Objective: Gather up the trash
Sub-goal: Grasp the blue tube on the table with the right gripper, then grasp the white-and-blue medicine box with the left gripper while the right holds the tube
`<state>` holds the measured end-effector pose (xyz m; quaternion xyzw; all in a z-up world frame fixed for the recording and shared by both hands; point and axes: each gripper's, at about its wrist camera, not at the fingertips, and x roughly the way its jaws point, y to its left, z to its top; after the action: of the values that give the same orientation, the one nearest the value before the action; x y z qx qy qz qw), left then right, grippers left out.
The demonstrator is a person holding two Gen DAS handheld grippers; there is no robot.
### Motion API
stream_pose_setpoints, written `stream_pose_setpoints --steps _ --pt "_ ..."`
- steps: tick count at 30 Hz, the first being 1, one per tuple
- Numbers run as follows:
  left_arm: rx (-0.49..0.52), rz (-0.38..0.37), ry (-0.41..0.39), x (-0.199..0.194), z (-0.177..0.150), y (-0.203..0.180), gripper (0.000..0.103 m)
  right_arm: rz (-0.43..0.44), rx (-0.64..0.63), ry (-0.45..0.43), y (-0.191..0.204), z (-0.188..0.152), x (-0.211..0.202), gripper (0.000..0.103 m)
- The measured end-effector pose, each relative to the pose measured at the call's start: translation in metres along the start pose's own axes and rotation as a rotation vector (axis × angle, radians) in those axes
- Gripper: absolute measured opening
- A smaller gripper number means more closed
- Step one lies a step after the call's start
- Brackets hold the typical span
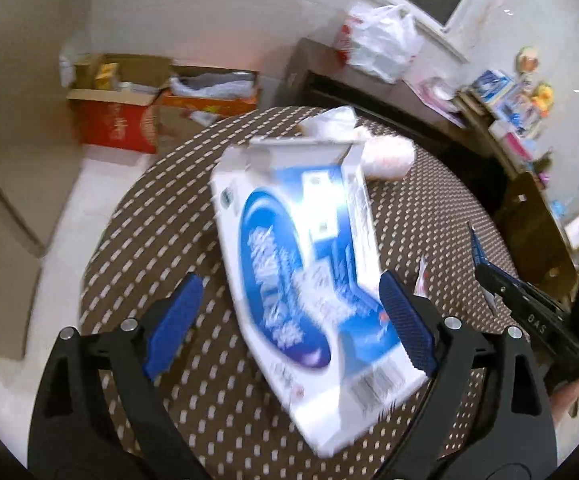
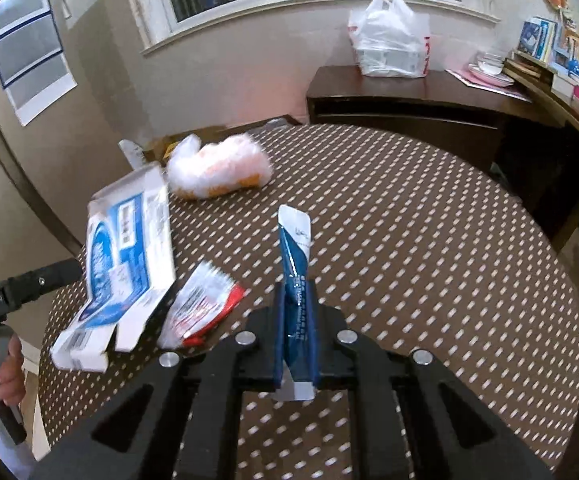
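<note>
While box (image 1: 309, 264) lies between spread left gripper (image 1: 289, 320) pads, untouched.

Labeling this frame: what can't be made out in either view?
- Print on the blue and white box: motion blur, left wrist view.
- Contents of the crumpled plastic bag: blurred, right wrist view.
- Lower end of the blue wrapper: hidden between the right claw pads.

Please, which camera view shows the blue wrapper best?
The right wrist view: the blue wrapper stands upright in the middle, clamped in the right hand-held gripper. The left wrist view shows only a blue tip of it at the right edge.
</note>
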<state>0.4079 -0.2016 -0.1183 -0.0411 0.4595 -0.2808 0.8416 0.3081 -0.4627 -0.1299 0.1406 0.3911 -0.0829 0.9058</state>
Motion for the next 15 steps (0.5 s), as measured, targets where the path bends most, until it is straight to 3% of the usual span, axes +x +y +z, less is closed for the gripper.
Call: stream_pose_setpoints --steps 7,10,11,12,13,15 --pt "-0.049 -0.014 0.026 0.039 0.024 0.021 0.088 -0.033 0.016 -0.023 -0.021 0.023 0.005 0.010" --pt "-0.111 -0.105 -0.030 0.039 0.026 0.029 0.088 -0.031 0.039 -0.027 -0.029 0.026 0.006 0.010" --pt "-0.104 -0.132 -0.024 0.040 0.025 0.028 0.080 -0.039 0.046 -0.029 -0.031 0.025 0.007 0.010" --pt "-0.085 -0.134 -0.018 0.041 0.024 0.025 0.049 -0.043 0.052 -0.027 -0.033 0.024 0.008 0.010" --pt "-0.057 -0.116 -0.011 0.042 0.024 0.021 0.044 -0.042 0.057 -0.024 -0.034 0.023 0.009 0.010" --pt "-0.015 -0.155 -0.029 0.038 0.021 0.013 0.027 -0.049 0.078 -0.016 -0.036 0.019 0.009 0.010"
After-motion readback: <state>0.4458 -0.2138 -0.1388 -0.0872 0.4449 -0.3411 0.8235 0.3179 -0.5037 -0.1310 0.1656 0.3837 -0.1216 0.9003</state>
